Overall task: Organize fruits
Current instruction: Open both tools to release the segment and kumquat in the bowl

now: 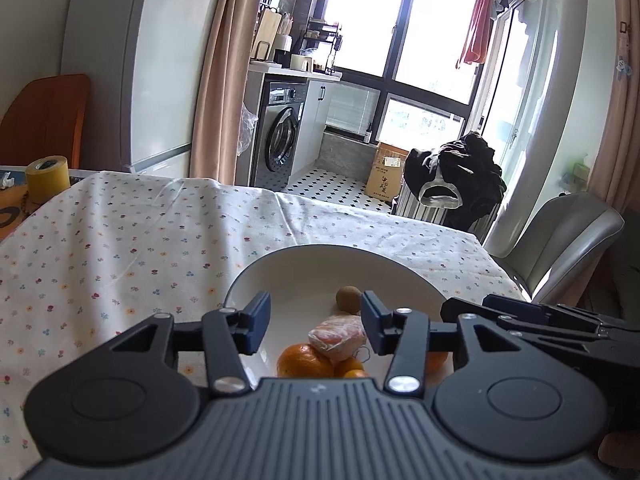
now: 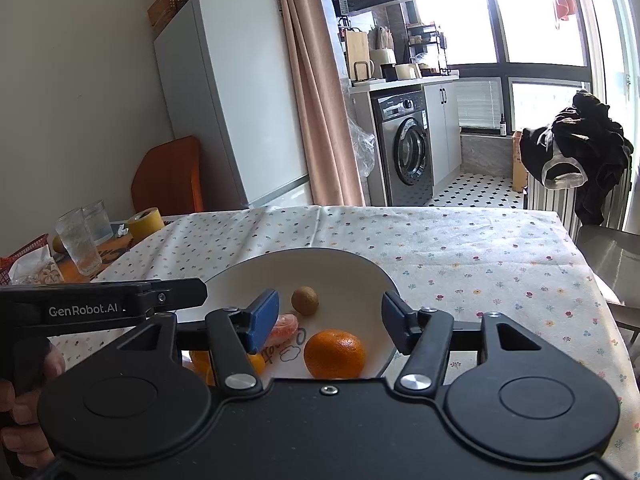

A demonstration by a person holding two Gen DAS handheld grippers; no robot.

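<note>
A white plate (image 1: 280, 272) (image 2: 352, 272) sits on the flowered tablecloth and holds fruit. On it lie a small brown round fruit (image 1: 347, 299) (image 2: 305, 300), a plastic-wrapped peeled orange piece (image 1: 339, 336) (image 2: 285, 327), an orange (image 1: 304, 360) (image 2: 334, 353) and smaller orange fruits (image 1: 352, 368) (image 2: 256, 363) partly hidden behind the gripper bodies. My left gripper (image 1: 315, 322) hovers open above the plate, nothing between its fingers. My right gripper (image 2: 329, 322) is open too, with the orange below its gap. Each gripper shows at the other's side.
A yellow tape roll (image 1: 47, 178) (image 2: 145, 224), two glasses (image 2: 80, 246) and a red basket (image 2: 20, 260) stand at the table's left end. A grey chair (image 1: 560, 248) is at the right edge. A fridge (image 2: 228, 96) and washing machine (image 2: 404, 152) lie beyond.
</note>
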